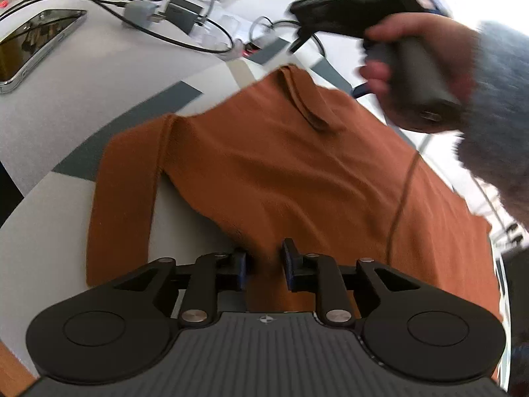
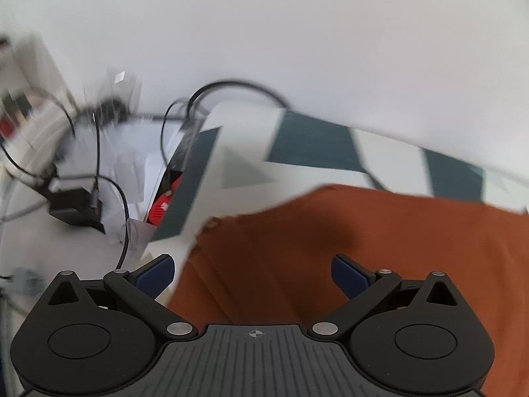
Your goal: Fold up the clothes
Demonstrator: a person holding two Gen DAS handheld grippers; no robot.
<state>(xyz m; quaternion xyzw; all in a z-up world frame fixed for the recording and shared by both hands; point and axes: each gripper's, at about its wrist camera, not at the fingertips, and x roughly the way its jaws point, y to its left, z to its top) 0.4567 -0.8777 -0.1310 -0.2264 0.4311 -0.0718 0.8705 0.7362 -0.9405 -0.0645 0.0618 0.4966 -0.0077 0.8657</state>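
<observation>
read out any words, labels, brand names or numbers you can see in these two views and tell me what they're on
No readable text in either view.
Left gripper body: only a small crosshair mark, no letters.
Right gripper body: the same crosshair mark, no letters.
Phone: dark screen showing only reflections.
Chargers and red item: any print is too blurred to read.
Orange garment: no visible label or print.

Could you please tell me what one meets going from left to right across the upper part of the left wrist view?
Phone → grey plug → black charger → right tongs, held in a hand → fuzzy grey sleeve.
</observation>
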